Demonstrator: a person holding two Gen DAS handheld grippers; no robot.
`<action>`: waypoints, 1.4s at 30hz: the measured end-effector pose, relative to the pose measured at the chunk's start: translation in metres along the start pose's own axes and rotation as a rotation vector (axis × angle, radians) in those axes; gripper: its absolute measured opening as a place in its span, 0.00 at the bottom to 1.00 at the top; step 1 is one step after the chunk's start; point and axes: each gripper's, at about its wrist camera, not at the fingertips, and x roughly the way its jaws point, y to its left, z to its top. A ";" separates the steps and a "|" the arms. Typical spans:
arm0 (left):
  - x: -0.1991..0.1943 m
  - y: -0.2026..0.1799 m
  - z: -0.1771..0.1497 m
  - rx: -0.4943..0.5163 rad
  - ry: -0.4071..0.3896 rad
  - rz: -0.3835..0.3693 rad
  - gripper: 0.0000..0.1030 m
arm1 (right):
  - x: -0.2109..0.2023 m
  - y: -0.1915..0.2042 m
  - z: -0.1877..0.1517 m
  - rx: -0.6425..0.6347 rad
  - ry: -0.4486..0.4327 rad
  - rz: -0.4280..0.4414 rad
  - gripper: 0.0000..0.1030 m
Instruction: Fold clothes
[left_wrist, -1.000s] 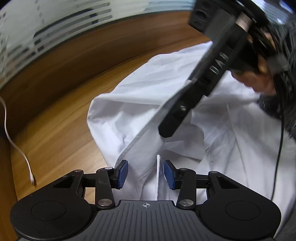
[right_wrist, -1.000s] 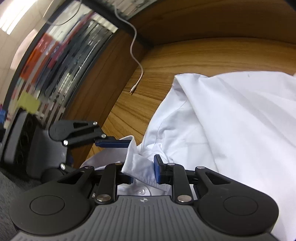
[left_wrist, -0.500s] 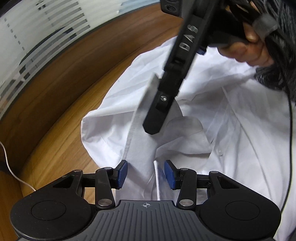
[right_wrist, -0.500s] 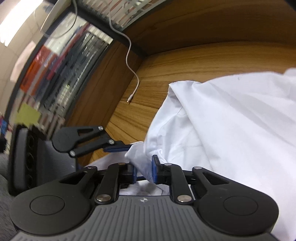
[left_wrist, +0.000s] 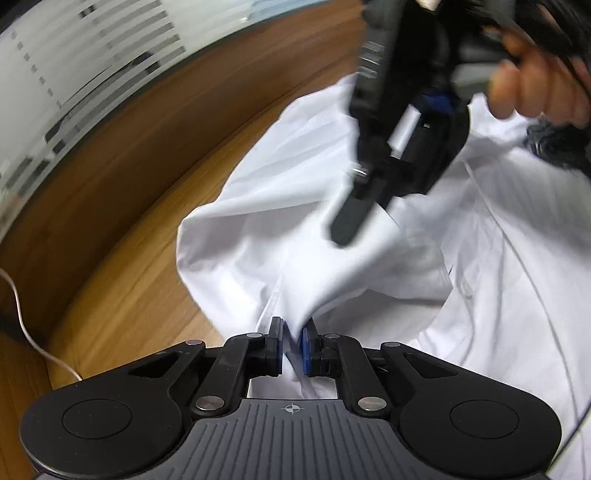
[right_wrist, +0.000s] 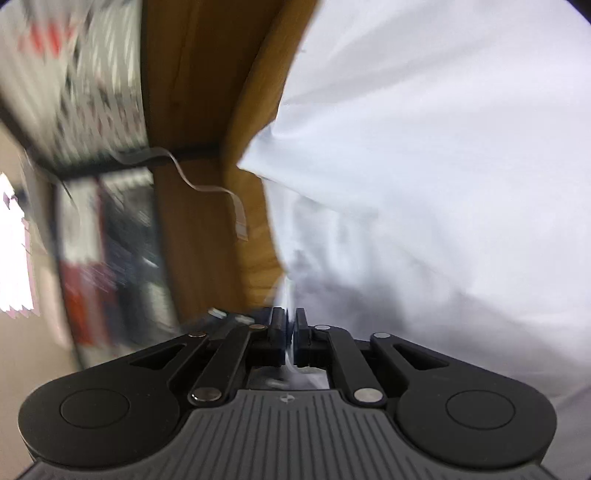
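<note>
A white button shirt (left_wrist: 498, 295) lies crumpled on the wooden table (left_wrist: 129, 288). My left gripper (left_wrist: 293, 345) points steeply down, its jaws closing with the blue pads pressing a fold of the shirt's edge. The right gripper (left_wrist: 369, 192), held by a person's hand (left_wrist: 532, 96), hangs blurred above the shirt's middle. In the right wrist view the picture is rolled and blurred: the right gripper (right_wrist: 290, 332) has its jaws closing on a thin bit of white shirt (right_wrist: 424, 166) cloth caught between the pads.
A thin white cable (left_wrist: 18, 306) lies on the table at the left, and its plug end (right_wrist: 242, 229) shows beside the shirt. A raised wooden ledge (left_wrist: 166, 122) and a frosted striped glass wall (left_wrist: 74, 66) run behind the table.
The left jaws have closed from wide open onto the shirt's edge. The right gripper rolled sharply and dropped, its jaws tightening on the cloth it held.
</note>
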 end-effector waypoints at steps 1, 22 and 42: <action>-0.001 0.002 -0.001 -0.024 -0.004 -0.011 0.12 | -0.002 0.007 -0.002 -0.046 0.002 -0.050 0.15; -0.003 0.009 -0.013 -0.147 -0.066 -0.045 0.12 | 0.056 0.167 -0.094 -1.310 0.214 -0.722 0.30; -0.079 0.025 -0.048 -0.649 -0.098 0.032 0.31 | 0.115 0.144 -0.090 -1.673 0.379 -0.862 0.11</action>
